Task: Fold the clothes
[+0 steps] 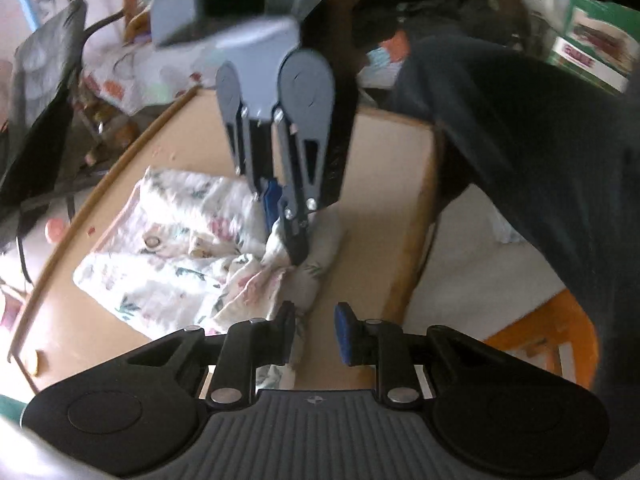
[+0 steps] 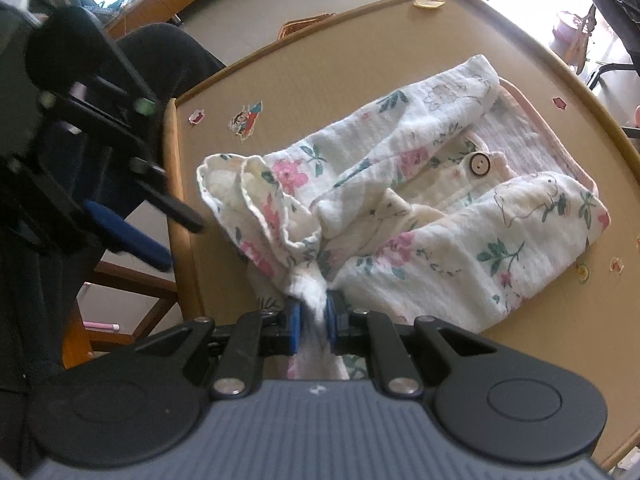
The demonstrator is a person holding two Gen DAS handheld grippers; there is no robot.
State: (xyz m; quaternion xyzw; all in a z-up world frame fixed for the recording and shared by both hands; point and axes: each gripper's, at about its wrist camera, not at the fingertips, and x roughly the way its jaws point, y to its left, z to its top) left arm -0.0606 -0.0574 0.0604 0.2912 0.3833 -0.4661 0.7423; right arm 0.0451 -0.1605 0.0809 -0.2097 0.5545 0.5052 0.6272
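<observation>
A white floral garment (image 2: 440,200) with a brown button (image 2: 479,165) lies crumpled on the tan table (image 2: 320,60). My right gripper (image 2: 312,320) is shut on a bunched edge of it at the garment's near side. In the left wrist view the same gripper (image 1: 296,252) comes down from above and pinches the garment (image 1: 180,240) at its right end. My left gripper (image 1: 316,330) hovers just in front, jaws apart, bare table showing between the pads; cloth lies under its left finger. From the right wrist view it (image 2: 178,242) sits off the table's left edge, holding nothing.
The table's raised wooden rim (image 2: 172,208) runs close to both grippers. Stickers (image 2: 246,120) dot the tabletop. A person's dark-clothed limb (image 1: 520,140) crosses the right side. An orange wooden stool (image 1: 552,332) stands below the table edge, and a black chair (image 1: 40,120) at far left.
</observation>
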